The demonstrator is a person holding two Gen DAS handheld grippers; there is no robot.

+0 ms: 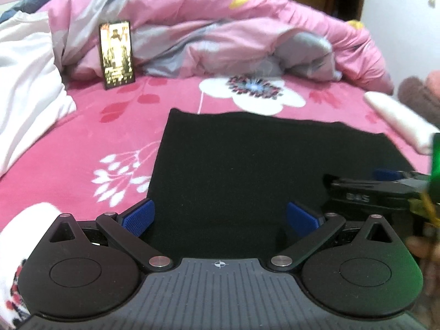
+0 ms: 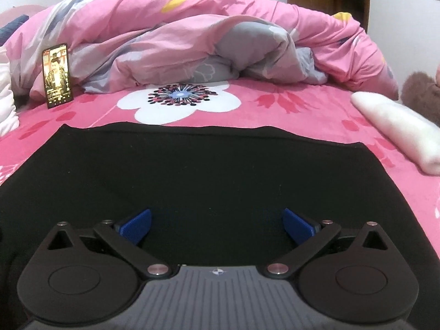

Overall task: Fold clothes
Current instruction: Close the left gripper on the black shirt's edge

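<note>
**Black garment laid flat on the bed, both sets of fingers spread wide**

A black garment (image 2: 192, 170) is seen spread flat on the pink floral bedsheet (image 2: 288, 104), its far edge running nearly straight across, just short of the large white flower print (image 2: 178, 101). It is shown folded into a broad dark rectangle, with no wrinkles that can be made out.

The right gripper (image 2: 217, 224) is held low over the near part of the cloth, its blue-padded fingers (image 2: 136, 225) set well apart, and nothing is clamped between them; only black fabric is seen beneath the gap. The left gripper (image 1: 220, 218) is likewise held over the garment's near edge, toward its left side, fingers (image 1: 139, 216) spread wide with nothing gripped. In the left wrist view the right gripper (image 1: 385, 189) is caught at the right edge, blurred, just over the cloth.

At the head of the bed a crumpled pink and grey duvet (image 2: 220, 41) is heaped. A phone (image 2: 57, 75) with a lit screen is propped upright against it on the left. A folded white cloth (image 2: 398, 132) is lying on the sheet to the right, apart from the black garment, and a brown plush toy (image 2: 418, 90) is glimpsed behind it.
</note>
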